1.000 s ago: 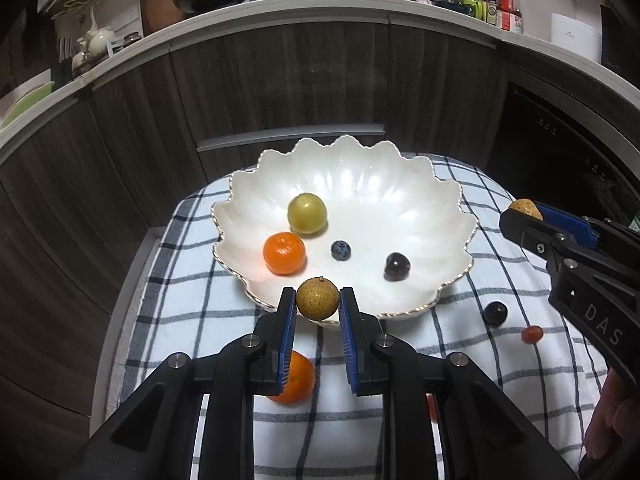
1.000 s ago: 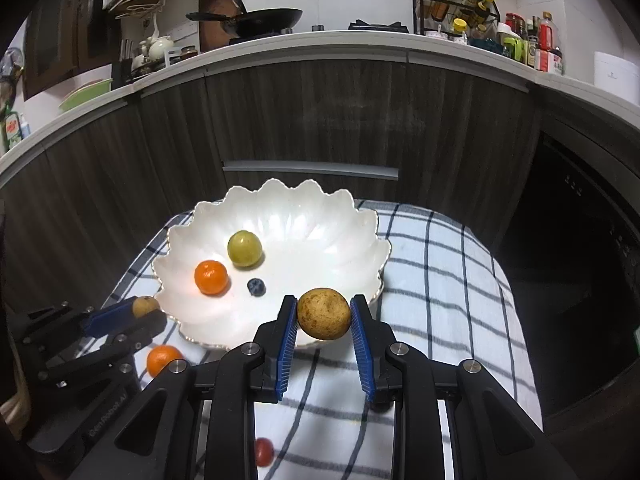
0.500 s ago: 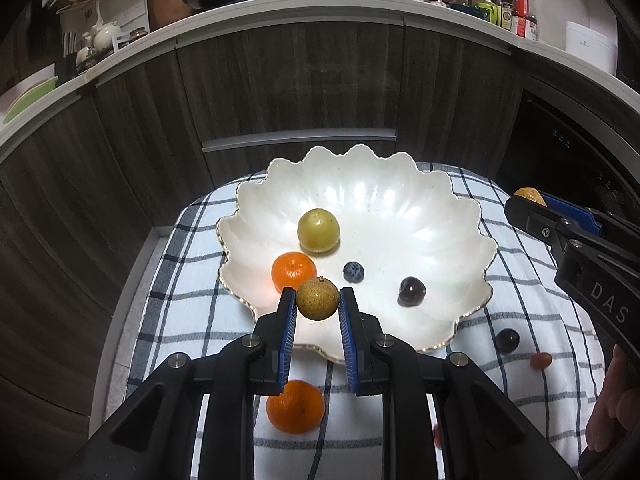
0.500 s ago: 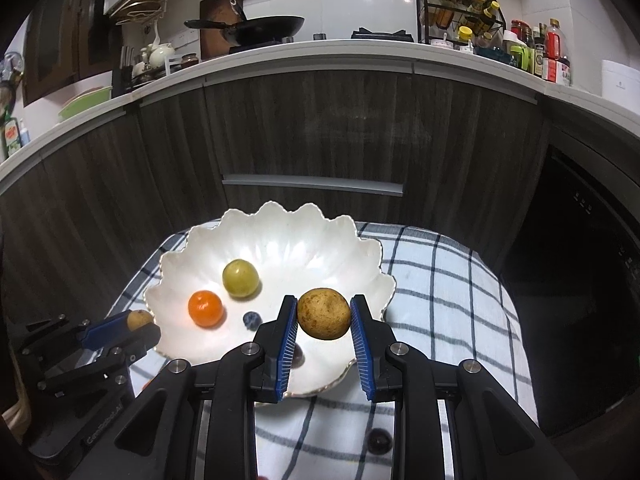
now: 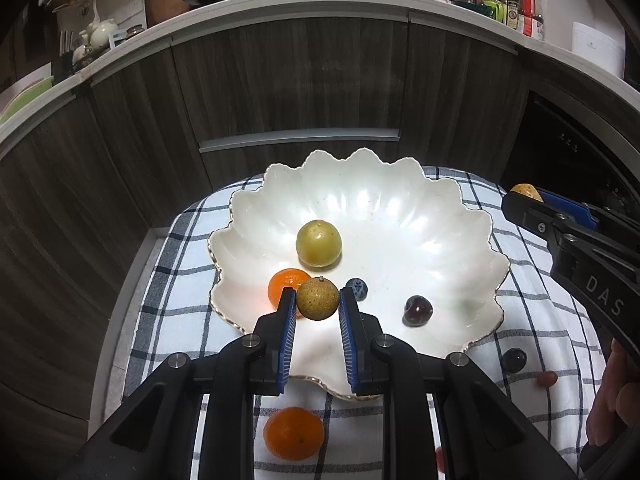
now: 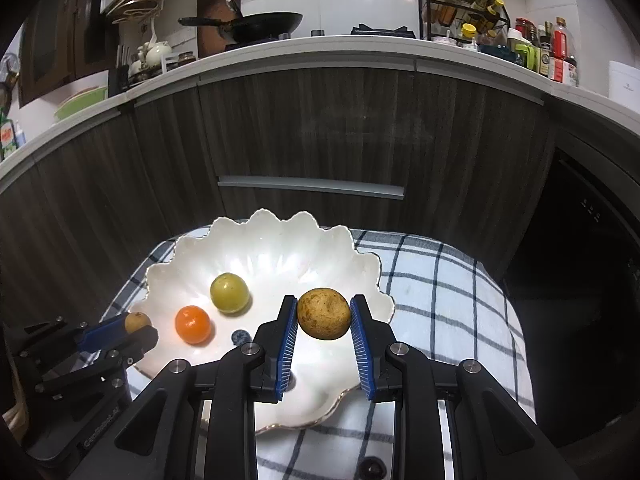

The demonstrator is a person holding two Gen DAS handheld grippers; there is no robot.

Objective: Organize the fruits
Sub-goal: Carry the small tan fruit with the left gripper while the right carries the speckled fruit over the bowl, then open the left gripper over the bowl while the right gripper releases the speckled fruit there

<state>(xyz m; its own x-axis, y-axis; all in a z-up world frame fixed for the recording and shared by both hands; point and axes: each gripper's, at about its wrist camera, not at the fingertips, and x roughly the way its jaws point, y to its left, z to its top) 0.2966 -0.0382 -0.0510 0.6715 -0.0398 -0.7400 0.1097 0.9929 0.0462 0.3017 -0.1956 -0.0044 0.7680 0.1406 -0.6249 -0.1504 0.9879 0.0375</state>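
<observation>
Four fruits lie in the scalloped bowl [image 5: 472,216]; left tongs [image 5: 318,300] and right tongs [image 6: 324,314] each clamp a brown fruit, while several wait on the cloth [image 5: 180,312].

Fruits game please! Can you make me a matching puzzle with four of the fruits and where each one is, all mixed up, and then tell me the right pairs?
Fruits:
1. green-yellow fruit
2. speckled brown fruit
3. bigger tan fruit
4. lone orange

Places:
A. on the checked cloth, outside the bowl
B. resting inside the white scalloped bowl
C. between the jaws of the right gripper
D. between the jaws of the left gripper

Right pairs: 1-B, 2-D, 3-C, 4-A
</observation>
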